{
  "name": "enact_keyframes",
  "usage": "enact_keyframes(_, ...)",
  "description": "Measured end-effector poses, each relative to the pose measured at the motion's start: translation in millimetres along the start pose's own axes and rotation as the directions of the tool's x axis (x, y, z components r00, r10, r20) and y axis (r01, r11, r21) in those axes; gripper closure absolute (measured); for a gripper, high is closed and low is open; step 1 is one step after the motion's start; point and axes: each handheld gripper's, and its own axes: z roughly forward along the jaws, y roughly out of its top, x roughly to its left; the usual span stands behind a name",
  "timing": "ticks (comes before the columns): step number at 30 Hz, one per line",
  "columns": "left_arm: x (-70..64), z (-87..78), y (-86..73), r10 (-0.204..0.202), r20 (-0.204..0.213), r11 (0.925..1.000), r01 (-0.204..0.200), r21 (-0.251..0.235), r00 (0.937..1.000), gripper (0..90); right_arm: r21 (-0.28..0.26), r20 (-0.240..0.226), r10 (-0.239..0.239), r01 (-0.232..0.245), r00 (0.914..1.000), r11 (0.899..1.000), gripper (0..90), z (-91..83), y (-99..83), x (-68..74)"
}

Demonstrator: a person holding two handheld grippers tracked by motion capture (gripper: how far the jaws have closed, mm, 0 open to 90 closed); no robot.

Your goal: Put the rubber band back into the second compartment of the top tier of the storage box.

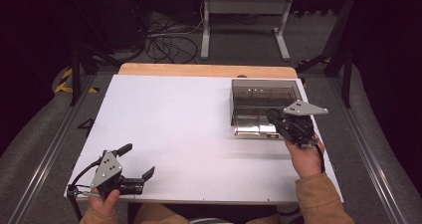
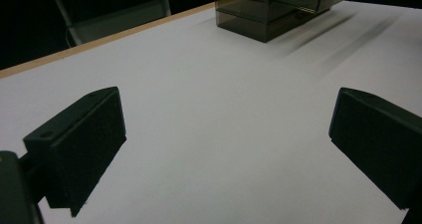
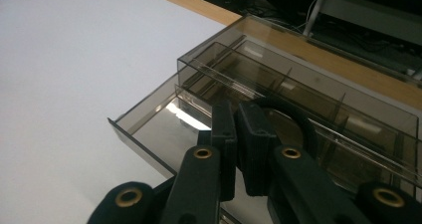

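The white table (image 1: 189, 134) spreads wide under both tools, bare between the left gripper's fingers and running on past them to a wooden edge strip (image 1: 199, 69) on the far side. Beyond the right gripper's fingertips stands the smoky clear drawer box (image 1: 263, 97), divided inside by thin partitions; its lowest drawer (image 3: 164, 129) is slid out toward the fingers, the front lip lying just below and ahead of their tips, the glossy floor catching a streak of light. The right gripper (image 3: 236, 129) is held by a hand in a tan sleeve (image 1: 318, 199) at the near right corner of the box, its two black jaws pressed together over the open drawer — whether anything is pinched between them cannot be told. The left gripper (image 1: 137, 162) rests low at the near left corner of the table, well apart from the box, its jaws spread wide with only white tabletop between them
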Motion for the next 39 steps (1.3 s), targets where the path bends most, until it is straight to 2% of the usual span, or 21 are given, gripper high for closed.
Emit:
enact_keyframes(10, 0.1, -0.1, 0.0, 0.000, 0.001, 1.0000, 0.000, 0.000, 1.0000, 2.0, 0.020, 0.031, 0.028, -0.028, 0.9991, 0.999, 86.3, 4.4, -4.1, -5.6)
enact_keyframes(39, 0.0, -0.3, 0.0, -0.003, 0.001, 1.0000, 0.003, 0.000, 1.0000, 2.0, 0.105, 0.027, 0.064, -0.067, 0.9976, 0.992, 86.1, 18.9, -12.1, -11.5)
